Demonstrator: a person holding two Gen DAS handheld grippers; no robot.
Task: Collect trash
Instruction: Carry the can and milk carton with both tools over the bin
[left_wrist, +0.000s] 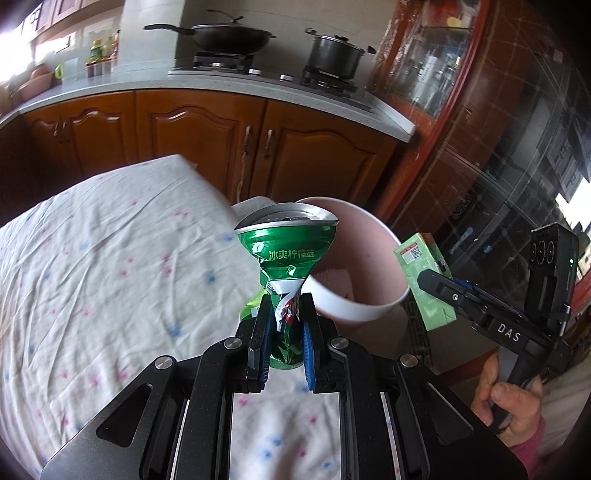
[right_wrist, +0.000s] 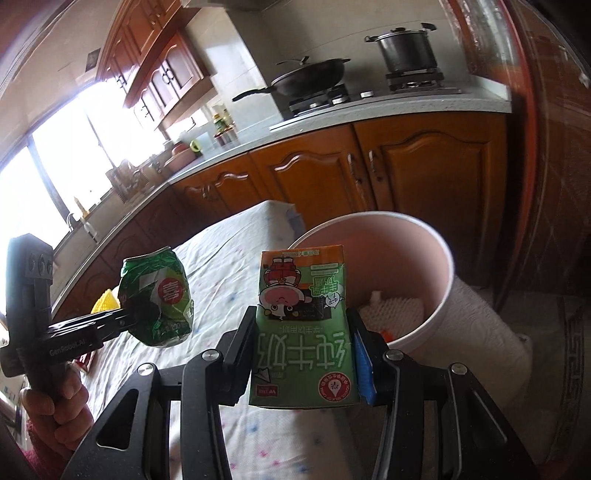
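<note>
We hold crushed can (left_wrist: 286, 258) clamped in left gripper (left_wrist: 284, 314) fingers, milk carton (right_wrist: 304, 325) clamped in right gripper (right_wrist: 304, 332); both raised near pink bin (right_wrist: 436, 236) at 1 o'clock, ready for dropping in.

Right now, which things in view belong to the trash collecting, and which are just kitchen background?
Part of the job:
- crushed green can, clamped in the left gripper
- green milk carton, clamped in the right gripper
- pink bin, beside the table

Just lying about:
- wok and pot on the stove
- yellow object on the floral tablecloth
</note>
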